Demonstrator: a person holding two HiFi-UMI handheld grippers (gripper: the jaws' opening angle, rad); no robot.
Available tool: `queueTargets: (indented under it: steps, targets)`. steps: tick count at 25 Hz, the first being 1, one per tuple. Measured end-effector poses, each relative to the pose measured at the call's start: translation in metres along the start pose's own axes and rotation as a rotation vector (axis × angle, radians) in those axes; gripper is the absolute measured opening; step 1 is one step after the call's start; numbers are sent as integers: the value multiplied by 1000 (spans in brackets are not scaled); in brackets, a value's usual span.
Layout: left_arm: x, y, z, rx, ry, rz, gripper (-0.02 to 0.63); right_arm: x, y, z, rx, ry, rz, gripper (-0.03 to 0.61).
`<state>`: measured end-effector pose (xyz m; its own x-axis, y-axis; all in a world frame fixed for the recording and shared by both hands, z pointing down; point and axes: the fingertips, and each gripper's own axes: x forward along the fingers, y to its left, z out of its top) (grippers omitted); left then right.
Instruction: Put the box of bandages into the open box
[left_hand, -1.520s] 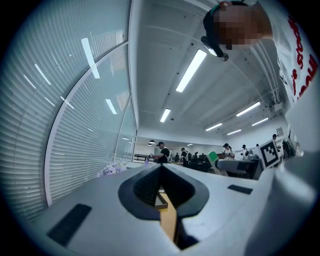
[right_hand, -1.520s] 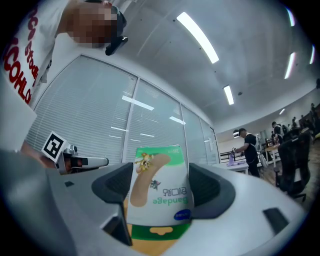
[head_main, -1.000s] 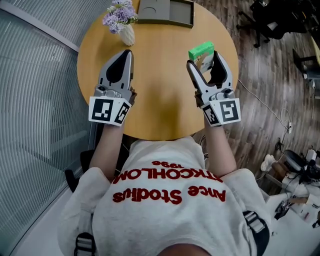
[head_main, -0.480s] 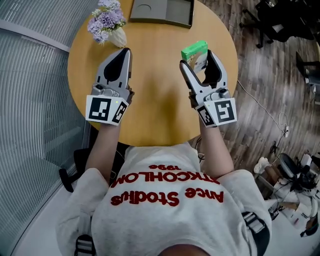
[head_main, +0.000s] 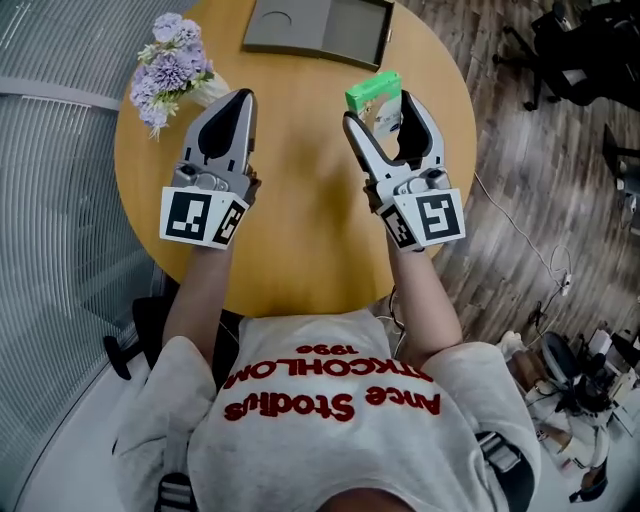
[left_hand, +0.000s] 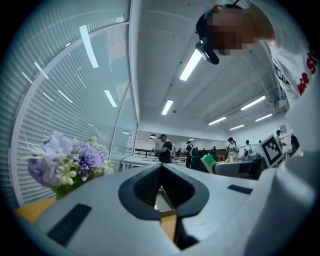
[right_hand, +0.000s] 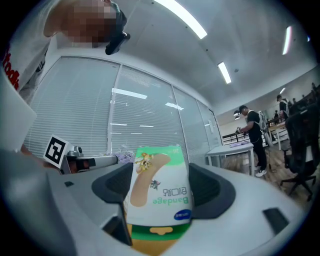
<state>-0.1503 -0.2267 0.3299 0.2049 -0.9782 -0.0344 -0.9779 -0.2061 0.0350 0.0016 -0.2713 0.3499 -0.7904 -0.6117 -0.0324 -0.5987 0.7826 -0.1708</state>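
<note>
Bandage box (head_main: 374, 92) in head view sits clamped in the right gripper (head_main: 382, 108), not yet at the open box (head_main: 385, 42); left gripper view: left gripper (left_hand: 161, 169) closed, empty; right gripper view confirms the grip, so 1 step remains, likely carry and drop in.

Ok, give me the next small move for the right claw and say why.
Probably carry the right claw forward and a little left, until it is over the open box. The claw is shut on the box of bandages, and the open box lies farther out on the table, not yet under it.
</note>
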Motion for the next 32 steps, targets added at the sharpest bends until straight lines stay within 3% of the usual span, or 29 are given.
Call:
queueTargets:
  steps: [9, 15, 23, 32]
  targets:
    - [47, 6, -44, 5, 30, 38, 3, 36, -57, -38, 22, 71, 1, 357]
    - [59, 18, -74, 39, 44, 66, 3, 65, -70, -78, 15, 136, 8, 357]
    - [84, 33, -97, -1, 37, 112, 3, 115, -103, -116, 20, 198, -23, 357]
    - [101, 35, -116, 25, 72, 121, 3, 188, -136, -164, -128, 356, 34, 357]
